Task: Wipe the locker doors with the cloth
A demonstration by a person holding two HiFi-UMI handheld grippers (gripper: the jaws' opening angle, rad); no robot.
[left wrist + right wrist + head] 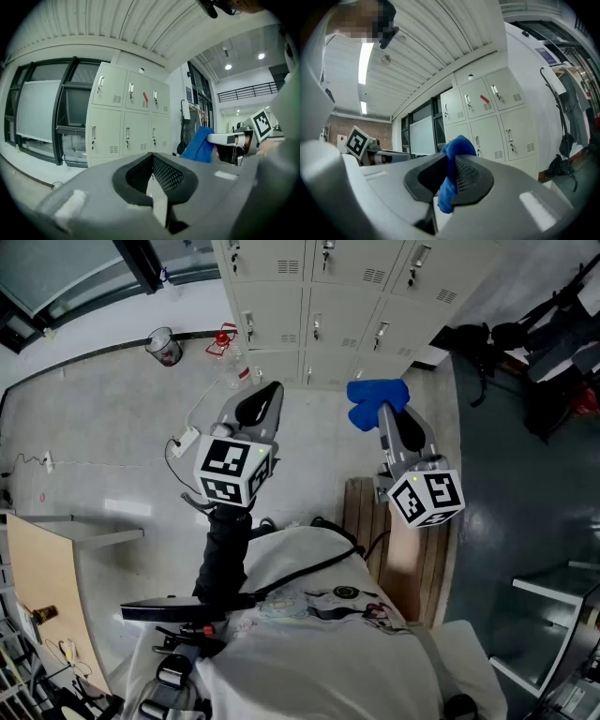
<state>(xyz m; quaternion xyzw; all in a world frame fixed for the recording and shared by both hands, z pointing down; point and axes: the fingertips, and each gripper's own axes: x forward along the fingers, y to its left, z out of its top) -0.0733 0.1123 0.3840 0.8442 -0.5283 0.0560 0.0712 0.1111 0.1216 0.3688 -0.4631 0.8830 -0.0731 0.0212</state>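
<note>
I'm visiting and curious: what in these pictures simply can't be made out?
- lockers: the head view's top edge cuts off the upper doors.
- blue cloth: in the right gripper view, the jaws of the right hand-held gripper cover its pinched middle.
- red mark on one door: left gripper view, too small to identify.
- dark heap at the head view's right: too dark to name.

I hold both grippers forward, side by side and a little apart, with the jaws pointing to the far side. My left gripper has its jaws closed together with nothing between them, and my forearm in a black sleeve reaches up behind its marker cube. My right gripper has its jaws pressed on the blue cloth.
</note>
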